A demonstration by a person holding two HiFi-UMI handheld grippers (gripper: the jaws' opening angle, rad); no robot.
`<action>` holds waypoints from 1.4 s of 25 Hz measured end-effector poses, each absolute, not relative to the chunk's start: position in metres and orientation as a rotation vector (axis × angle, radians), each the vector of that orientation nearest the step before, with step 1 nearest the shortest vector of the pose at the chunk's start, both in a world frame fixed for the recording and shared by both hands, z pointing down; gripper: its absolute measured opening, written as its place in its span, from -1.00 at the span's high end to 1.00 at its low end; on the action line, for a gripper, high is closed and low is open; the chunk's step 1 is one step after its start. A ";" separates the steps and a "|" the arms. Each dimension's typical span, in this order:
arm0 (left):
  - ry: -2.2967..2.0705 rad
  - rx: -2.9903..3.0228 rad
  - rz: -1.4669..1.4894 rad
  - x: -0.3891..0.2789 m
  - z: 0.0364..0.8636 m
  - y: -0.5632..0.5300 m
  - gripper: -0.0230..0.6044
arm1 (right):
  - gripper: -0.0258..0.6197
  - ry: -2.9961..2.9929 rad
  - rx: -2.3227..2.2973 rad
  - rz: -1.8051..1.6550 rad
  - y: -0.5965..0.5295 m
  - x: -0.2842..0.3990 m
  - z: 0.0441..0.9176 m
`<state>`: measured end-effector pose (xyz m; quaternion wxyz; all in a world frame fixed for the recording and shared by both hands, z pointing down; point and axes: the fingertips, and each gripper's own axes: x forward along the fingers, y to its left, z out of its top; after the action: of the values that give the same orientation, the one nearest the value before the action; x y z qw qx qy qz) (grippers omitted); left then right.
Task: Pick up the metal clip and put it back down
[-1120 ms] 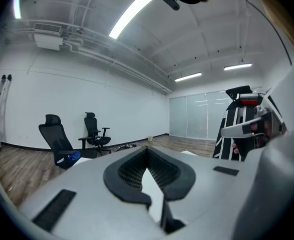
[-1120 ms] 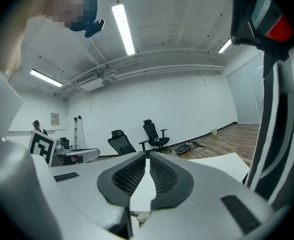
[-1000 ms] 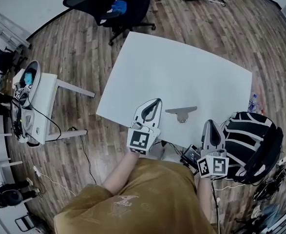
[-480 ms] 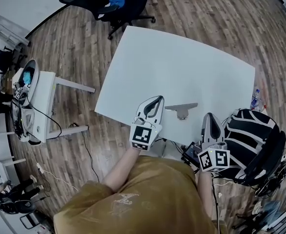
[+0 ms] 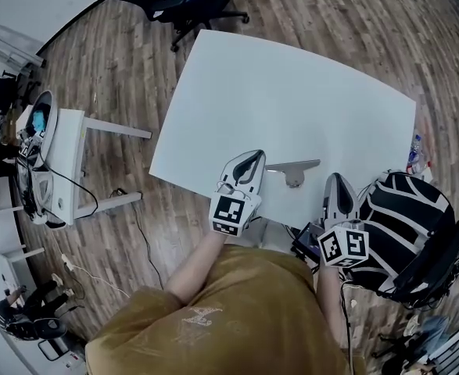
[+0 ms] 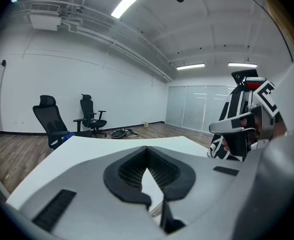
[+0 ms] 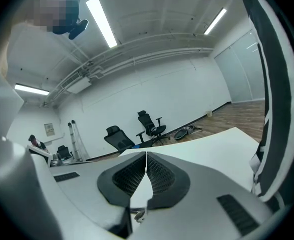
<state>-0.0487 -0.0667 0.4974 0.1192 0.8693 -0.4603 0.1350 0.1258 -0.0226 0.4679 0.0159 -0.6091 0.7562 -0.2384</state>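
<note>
I am only approaching. The metal clip (image 5: 293, 172) lies on the table (image 5: 292, 92), at 3 o'clock from my left gripper (image 5: 252, 159) and 10 o'clock from my right gripper (image 5: 336, 180). Both jaws are pressed together and empty, so next one pair must open.

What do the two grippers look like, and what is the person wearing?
The left gripper and the right gripper are each a pale grey, pointed shell with dark openings. Inside, the pads are black and ribbed. At the back of each sits a white cube printed with black square markers. The person wears a mustard-yellow shirt.
</note>
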 end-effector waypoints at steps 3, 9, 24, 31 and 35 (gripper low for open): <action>-1.338 2.528 0.413 -0.050 0.507 -0.069 0.91 | 0.89 2.354 -1.897 -0.778 -0.026 0.123 0.478; -1.314 2.507 0.461 -0.048 0.528 -0.067 0.91 | 0.89 2.357 -1.903 -0.873 -0.028 0.118 0.503; -1.261 2.487 0.581 -0.048 0.565 -0.052 0.91 | 0.89 2.301 -1.904 -1.170 -0.016 0.103 0.563; -1.222 2.494 0.647 -0.047 0.582 -0.044 0.91 | 0.89 2.262 -1.919 -1.305 -0.007 0.099 0.586; -1.201 2.487 0.665 -0.046 0.590 -0.038 0.91 | 0.89 2.146 -1.891 -1.423 -0.003 0.100 0.596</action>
<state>-0.0460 -0.0380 0.5903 0.1498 0.8656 -0.4180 0.2315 0.1005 -0.0033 0.5962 -0.0267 -0.5917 0.6715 -0.4453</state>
